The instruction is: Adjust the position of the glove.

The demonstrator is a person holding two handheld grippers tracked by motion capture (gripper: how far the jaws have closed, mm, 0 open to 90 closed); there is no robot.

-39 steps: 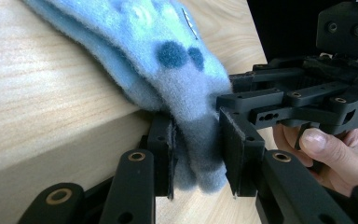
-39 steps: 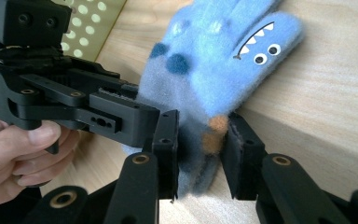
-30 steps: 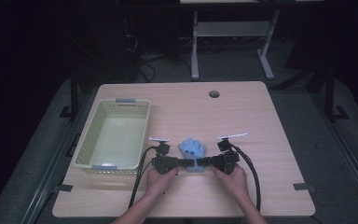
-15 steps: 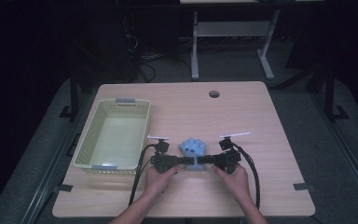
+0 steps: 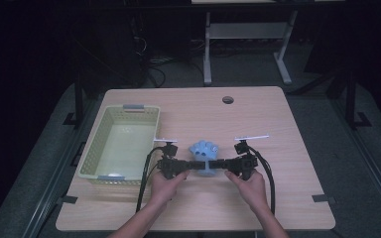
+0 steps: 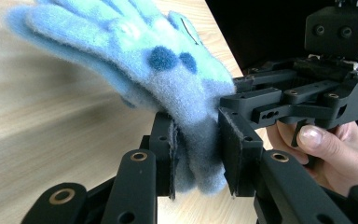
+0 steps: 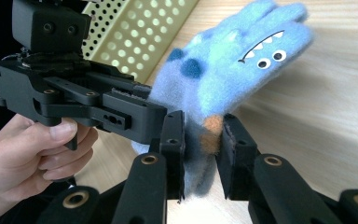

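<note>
A fuzzy light-blue glove (image 5: 204,148) with dark blue spots and a monster face hangs just above the wooden table (image 5: 258,124), fingers pointing away from me. My left gripper (image 5: 197,166) is shut on its cuff from the left, and my right gripper (image 5: 216,164) is shut on the cuff from the right. In the left gripper view the pads (image 6: 168,140) pinch the glove (image 6: 168,70), with the right gripper (image 6: 237,100) close behind. In the right gripper view the jaws squeeze the glove (image 7: 233,65) at an orange patch, and the left gripper (image 7: 156,116) grips beside them.
A pale yellow perforated basket (image 5: 90,157) stands empty at the table's left, close to my left hand. A round cable hole (image 5: 227,99) sits near the far edge. Black cables trail from both grippers toward the near edge.
Both hands have risen a little together, lifting the glove off the table. The grips on the cuff have not changed.
</note>
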